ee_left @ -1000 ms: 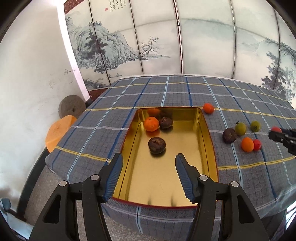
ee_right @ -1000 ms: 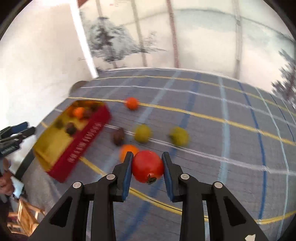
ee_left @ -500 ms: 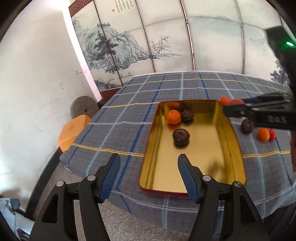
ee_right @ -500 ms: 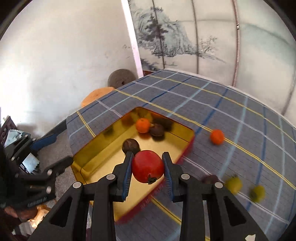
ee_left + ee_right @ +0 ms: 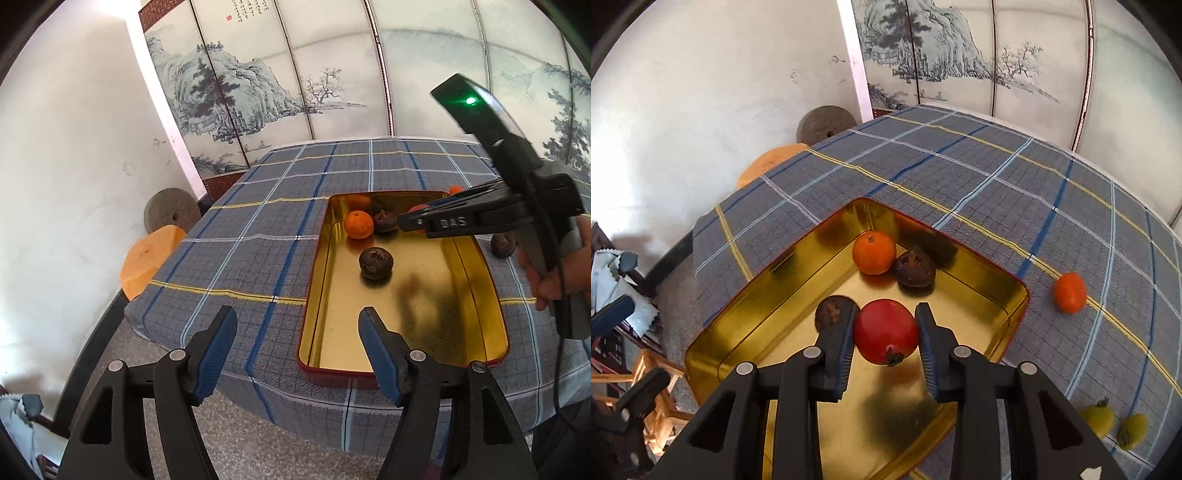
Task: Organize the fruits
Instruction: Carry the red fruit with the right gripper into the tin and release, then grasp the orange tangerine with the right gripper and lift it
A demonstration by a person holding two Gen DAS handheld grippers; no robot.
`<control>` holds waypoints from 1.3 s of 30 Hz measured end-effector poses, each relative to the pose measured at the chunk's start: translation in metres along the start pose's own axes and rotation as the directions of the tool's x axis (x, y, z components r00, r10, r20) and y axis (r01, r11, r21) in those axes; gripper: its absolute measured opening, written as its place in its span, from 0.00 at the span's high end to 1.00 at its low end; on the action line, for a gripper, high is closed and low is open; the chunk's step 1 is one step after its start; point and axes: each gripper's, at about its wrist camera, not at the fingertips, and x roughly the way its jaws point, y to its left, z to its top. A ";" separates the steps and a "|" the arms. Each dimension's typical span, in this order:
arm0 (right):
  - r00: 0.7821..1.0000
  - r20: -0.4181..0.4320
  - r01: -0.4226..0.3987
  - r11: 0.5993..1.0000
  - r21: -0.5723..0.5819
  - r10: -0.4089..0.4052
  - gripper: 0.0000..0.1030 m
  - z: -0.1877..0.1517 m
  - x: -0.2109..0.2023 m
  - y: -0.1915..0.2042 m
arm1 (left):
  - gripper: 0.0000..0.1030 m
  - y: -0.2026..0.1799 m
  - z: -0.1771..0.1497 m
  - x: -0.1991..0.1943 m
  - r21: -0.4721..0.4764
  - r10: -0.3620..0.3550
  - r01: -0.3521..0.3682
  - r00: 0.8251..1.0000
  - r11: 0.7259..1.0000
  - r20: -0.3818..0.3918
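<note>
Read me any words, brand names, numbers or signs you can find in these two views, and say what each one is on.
"DAS": white letters on the side of the right gripper, seen in the left wrist view.
Columns of Chinese calligraphy and a small red seal at the top of the painted screen: too small to read.
The golden tray, the fruit and the plaid tablecloth show no text in either view.

Right gripper (image 5: 886,347) jaws clamping red tomato (image 5: 886,330) above gold tray (image 5: 964,266), orange (image 5: 874,252) inside
</note>
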 end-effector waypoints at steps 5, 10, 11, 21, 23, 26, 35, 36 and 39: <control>1.000 -0.005 0.002 1.000 0.018 -0.002 0.70 0.007 0.012 0.001 | 0.33 0.000 0.000 0.002 0.001 -0.004 0.004 1.000 1.000 -0.008; 0.999 0.035 -0.010 1.000 0.023 0.010 0.53 0.013 0.006 0.004 | 0.32 -0.001 0.000 0.005 0.004 -0.004 0.004 1.000 1.000 -0.010; 0.999 0.053 -0.008 1.000 0.021 0.007 0.49 0.013 0.001 0.004 | 0.32 -0.001 0.001 0.006 0.008 0.000 0.001 1.000 1.000 -0.010; 0.991 0.112 0.075 0.996 0.040 -0.079 0.48 -0.003 -0.040 -0.052 | 0.31 -0.006 0.001 0.007 0.013 -0.017 0.017 1.000 1.000 -0.009; 0.991 0.093 0.089 0.992 0.090 -0.097 0.48 -0.005 -0.043 -0.080 | 0.31 -0.008 0.003 0.006 0.019 -0.022 0.022 1.000 1.000 -0.006; 0.988 0.058 0.132 0.981 0.141 -0.141 0.48 -0.004 -0.042 -0.112 | 0.31 -0.016 0.006 0.004 0.032 -0.038 0.038 0.999 0.999 -0.006; 0.975 -0.054 0.220 0.972 0.078 -0.216 0.48 0.008 0.002 -0.138 | 0.30 -0.033 0.012 0.007 0.075 -0.046 0.047 0.999 0.996 -0.014; 0.975 -0.063 0.216 0.973 0.075 -0.212 0.48 0.010 0.008 -0.140 | 0.30 -0.034 0.013 0.009 0.077 -0.046 0.048 0.999 0.996 -0.022; 0.972 -0.097 0.220 0.973 0.064 -0.213 0.48 0.013 0.025 -0.145 | 0.30 -0.037 0.017 0.010 0.075 -0.057 0.058 0.998 0.995 -0.027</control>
